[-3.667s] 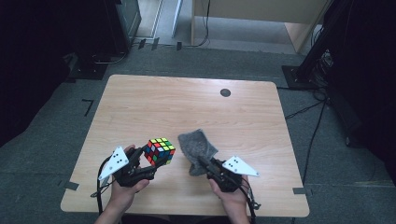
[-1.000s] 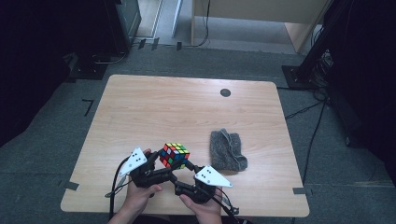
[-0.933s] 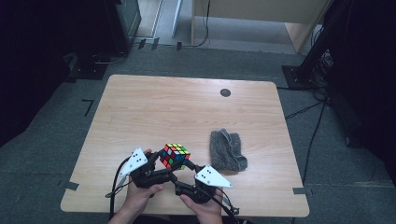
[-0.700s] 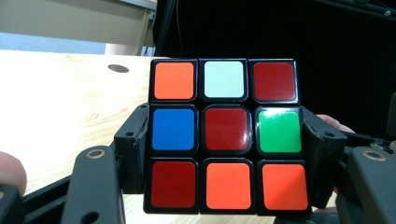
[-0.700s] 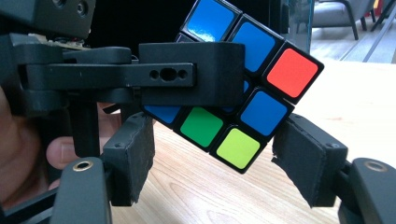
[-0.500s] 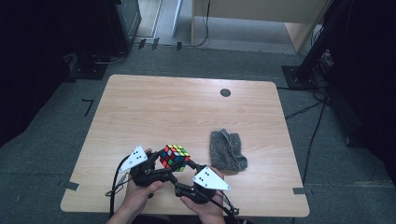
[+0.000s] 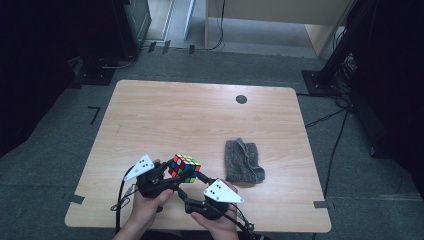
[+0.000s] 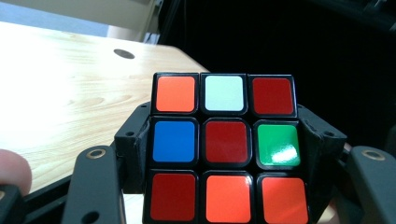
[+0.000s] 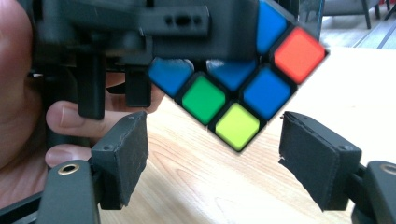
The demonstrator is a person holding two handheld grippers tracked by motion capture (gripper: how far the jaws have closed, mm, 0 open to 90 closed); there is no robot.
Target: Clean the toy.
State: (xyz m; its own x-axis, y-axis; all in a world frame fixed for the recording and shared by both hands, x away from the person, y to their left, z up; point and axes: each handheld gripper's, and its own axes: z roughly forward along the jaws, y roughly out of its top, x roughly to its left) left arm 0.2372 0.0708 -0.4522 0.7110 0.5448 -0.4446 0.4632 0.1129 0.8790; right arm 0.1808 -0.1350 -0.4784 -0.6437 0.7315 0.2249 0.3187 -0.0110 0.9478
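Wooden table (image 7: 165,115); Rubik's cube (image 7: 183,168) held off it, left of grey cloth (image 7: 243,161), clamped by left gripper (image 7: 167,172). Right gripper (image 7: 192,192) just below cube, jaws apart, just been opening, not touching.

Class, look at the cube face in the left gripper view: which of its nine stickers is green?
The green sticker sits at the right end of the middle row, beside the red centre; no other is green.

both hands low, grippers angled toward each other
left gripper (image 7: 167,172) jaws clamped; right gripper (image 7: 192,192) jaws apart, just been opening, gripping nothing.
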